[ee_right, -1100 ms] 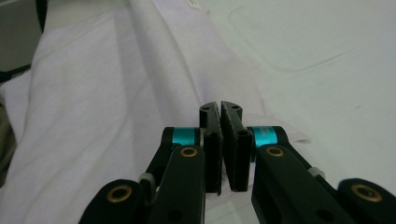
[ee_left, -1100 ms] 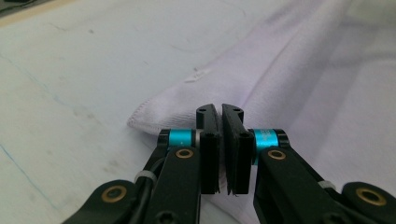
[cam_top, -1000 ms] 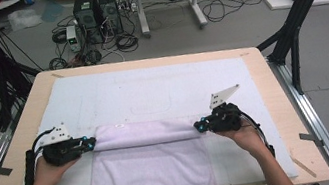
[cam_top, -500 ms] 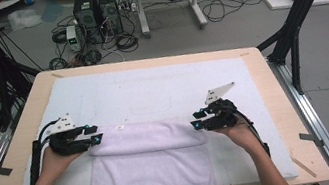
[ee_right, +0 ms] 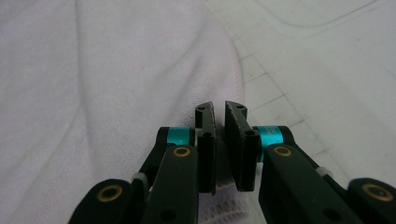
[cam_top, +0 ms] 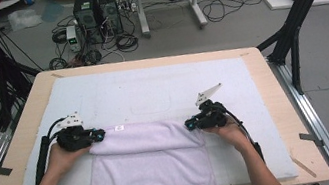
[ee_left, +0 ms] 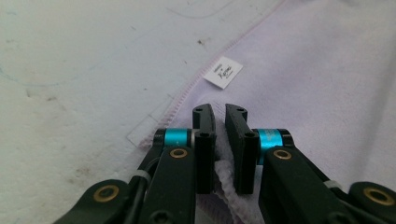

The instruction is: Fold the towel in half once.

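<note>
Towel (cam_top: 150, 168), pale lilac, folded w/ rolled top, both tongs pinching its corners.

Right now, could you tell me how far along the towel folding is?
Done: the towel has one rolled fold across its far edge. In hand: the left hand-held gripper and right hand-held gripper have just closed on that fold's ends. Left: the remaining folds; its near end overhangs the table.

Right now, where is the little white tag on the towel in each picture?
High view: the white tag sits at the far left corner of the lilac towel, just right of the left gripper.
Left gripper view: upper middle, just above the jaws, beside the stitched hem.
Right gripper view: not in it; towel cloth and hem lie there.
Shared landmark: the towel's stitched hem.
</note>
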Demonstrator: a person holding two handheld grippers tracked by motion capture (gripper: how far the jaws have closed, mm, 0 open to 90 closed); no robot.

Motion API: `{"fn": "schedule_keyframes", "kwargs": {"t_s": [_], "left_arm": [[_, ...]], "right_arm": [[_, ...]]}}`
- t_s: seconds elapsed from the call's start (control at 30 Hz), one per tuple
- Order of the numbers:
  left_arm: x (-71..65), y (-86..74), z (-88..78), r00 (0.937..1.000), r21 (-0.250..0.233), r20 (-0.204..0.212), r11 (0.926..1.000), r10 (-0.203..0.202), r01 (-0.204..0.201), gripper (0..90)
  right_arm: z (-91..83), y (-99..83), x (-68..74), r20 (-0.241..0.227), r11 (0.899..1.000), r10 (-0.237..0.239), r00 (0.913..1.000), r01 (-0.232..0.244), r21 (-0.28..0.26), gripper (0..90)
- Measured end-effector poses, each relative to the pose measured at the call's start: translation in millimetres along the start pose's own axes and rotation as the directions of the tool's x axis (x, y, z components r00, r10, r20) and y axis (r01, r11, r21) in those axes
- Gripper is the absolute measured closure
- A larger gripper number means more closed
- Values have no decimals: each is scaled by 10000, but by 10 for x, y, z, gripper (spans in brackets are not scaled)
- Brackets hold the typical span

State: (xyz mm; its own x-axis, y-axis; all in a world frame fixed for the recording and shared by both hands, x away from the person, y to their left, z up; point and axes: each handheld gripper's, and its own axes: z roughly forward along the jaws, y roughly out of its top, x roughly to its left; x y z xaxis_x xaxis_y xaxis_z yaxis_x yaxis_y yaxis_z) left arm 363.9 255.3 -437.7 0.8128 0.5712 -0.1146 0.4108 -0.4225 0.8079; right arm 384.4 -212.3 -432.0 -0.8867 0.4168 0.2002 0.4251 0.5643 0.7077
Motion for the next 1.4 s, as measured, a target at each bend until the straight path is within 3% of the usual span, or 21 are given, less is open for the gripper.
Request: {"fn": "schedule_keyframes", "kwargs": {"t_s": [0.27, 0.57, 0.7, 0.8, 0.9, 1.03, 1.23, 1.4], "left_arm": [[-52, 82, -139, 10000, -751, -17, 9972, 12, -13, 821], [-172, 128, -273, 9986, -938, -200, 9943, 487, -504, 815], [-186, 90, -248, 9984, -650, -178, 9964, 527, -538, 799], [-165, 36, -152, 9995, -192, -159, 9994, 275, -278, 746], [-157, 11, -95, 9996, -76, -145, 9997, 230, -231, 734], [-136, 11, -50, 9992, 100, -335, 9998, 196, -193, 788], [-128, 55, -125, 9980, -342, -592, 9991, 224, -245, 815], [-124, 115, -145, 9983, -567, -562, 9982, 178, -210, 795]], "right_arm": [[-273, 51, 88, 388, 9964, -209, 9990, 240, -811, 862], [-514, 149, 312, 557, 9849, -1026, 9932, 1093, -1342, 861], [-545, 166, 403, 568, 9825, -1251, 9905, 1316, -1320, 861], [-509, 179, 412, 547, 9817, -1326, 9897, 1388, -1307, 861], [-451, 178, 418, 483, 9840, -1347, 9897, 1394, -1114, 860], [-411, 175, 392, 466, 9850, -1277, 9907, 1322, -1106, 859], [-420, 170, 361, 537, 9851, -1169, 9917, 1227, -1209, 859], [-434, 170, 361, 570, 9840, -1184, 9913, 1248, -1270, 859]]}}
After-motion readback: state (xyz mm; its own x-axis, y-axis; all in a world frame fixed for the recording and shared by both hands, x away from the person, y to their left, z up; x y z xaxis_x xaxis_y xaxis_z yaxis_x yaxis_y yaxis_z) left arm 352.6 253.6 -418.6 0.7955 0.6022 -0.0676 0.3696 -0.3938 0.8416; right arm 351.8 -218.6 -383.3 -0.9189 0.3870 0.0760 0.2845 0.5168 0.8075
